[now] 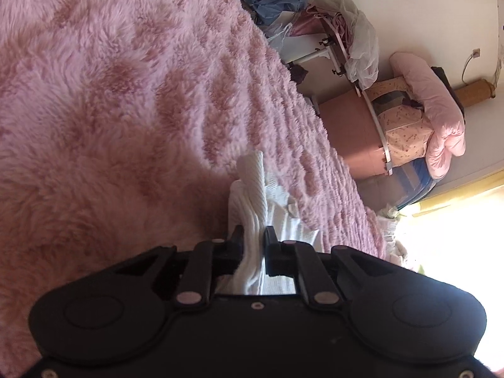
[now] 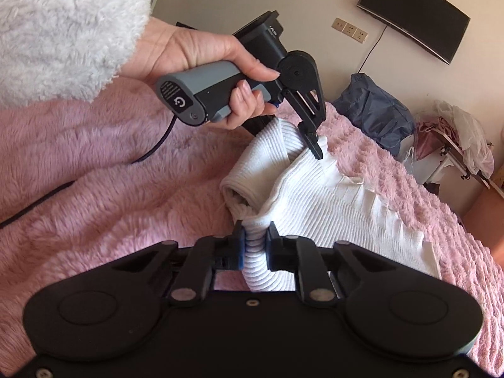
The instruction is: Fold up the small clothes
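White ribbed top (image 2: 318, 201) lies on pink fluffy blanket (image 2: 110, 170) covering the bed, partly lifted and bunched. One sleeve (image 2: 252, 167) is rolled over toward the body of the garment, cuff opening facing the right wrist camera.

Right gripper (image 2: 254, 236): jaws pinching a thick ribbed fold at the near edge of the top.

Left gripper (image 2: 316, 148), held in the left hand (image 2: 201, 53): jaws pressed onto cloth at the far edge, near the collar area. Left wrist view confirms it: left gripper (image 1: 254, 236) has bunched white fabric between its jaws, top (image 1: 252, 195) trailing forward onto the blanket (image 1: 110, 94).

Fleecy white cuff (image 2: 63, 28) on the left arm. Black cable (image 2: 151, 151) runs from the handle across the blanket.
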### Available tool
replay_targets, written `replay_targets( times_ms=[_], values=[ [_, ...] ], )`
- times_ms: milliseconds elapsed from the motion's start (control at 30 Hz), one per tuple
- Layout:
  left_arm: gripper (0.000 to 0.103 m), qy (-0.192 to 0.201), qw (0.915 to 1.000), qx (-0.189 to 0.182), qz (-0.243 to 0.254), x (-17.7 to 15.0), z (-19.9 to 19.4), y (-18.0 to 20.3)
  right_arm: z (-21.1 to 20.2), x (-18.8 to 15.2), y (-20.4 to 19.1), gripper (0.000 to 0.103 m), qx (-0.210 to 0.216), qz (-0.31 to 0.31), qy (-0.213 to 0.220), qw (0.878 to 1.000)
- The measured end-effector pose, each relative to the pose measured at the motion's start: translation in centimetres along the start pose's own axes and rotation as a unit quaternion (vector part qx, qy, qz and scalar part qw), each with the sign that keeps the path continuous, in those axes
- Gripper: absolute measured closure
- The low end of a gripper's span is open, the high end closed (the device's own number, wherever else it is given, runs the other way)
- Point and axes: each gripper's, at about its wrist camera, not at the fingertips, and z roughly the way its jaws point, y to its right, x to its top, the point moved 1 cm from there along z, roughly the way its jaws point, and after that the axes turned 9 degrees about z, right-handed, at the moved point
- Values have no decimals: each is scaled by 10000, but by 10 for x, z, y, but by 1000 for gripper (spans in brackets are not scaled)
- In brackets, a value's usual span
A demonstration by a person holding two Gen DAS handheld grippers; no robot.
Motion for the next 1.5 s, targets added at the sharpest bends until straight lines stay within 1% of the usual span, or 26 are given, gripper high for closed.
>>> replay_targets(
  times_ms=[133, 233, 333, 500, 667, 767, 833, 967, 1033, 1100, 1200, 1333, 1500],
  values=[
    [94, -28, 9996, -48, 278, 8, 10, 45, -17, 6, 24, 91, -110, 398, 209, 9989],
    [94, -74, 9989, -131, 439, 10, 27, 82, -31, 7, 46, 91, -289, 707, 337, 9965],
    [95, -120, 9986, -155, 491, 7, 51, 116, -44, 3, 72, 91, -469, 1046, 366, 9927],
    [97, -234, 9976, -352, 548, -17, 101, 156, -61, -15, 114, 92, -796, 1550, 336, 9841],
    [97, -579, 9955, -305, 687, -42, 154, 183, -65, -41, 144, 92, -1037, 1988, 170, 9744],
    [97, -767, 9935, -267, 792, -55, 181, 194, -65, -55, 157, 92, -1103, 2256, 71, 9679],
    [100, -887, 9926, -280, 784, -62, 197, 196, -67, -64, 166, 92, -1147, 2446, -4, 9628],
    [100, -1043, 9898, -228, 939, -75, 222, 204, -65, -78, 184, 92, -1179, 2784, -129, 9531],
    [100, -1131, 9888, -204, 947, -80, 233, 205, -61, -85, 193, 92, -1157, 3018, -204, 9461],
    [100, -1185, 9883, -207, 933, -84, 241, 203, -62, -91, 196, 92, -1182, 3101, -246, 9430],
    [100, -1293, 9858, -66, 1069, -90, 251, 206, -62, -100, 194, 92, -1224, 3117, -330, 9417],
    [100, -1454, 9791, 94, 1418, -100, 262, 212, -57, -111, 195, 92, -1115, 3427, -534, 9313],
    [99, -1565, 9716, 247, 1758, -113, 274, 219, -49, -121, 195, 92, -1127, 3499, -713, 9272]
  ],
)
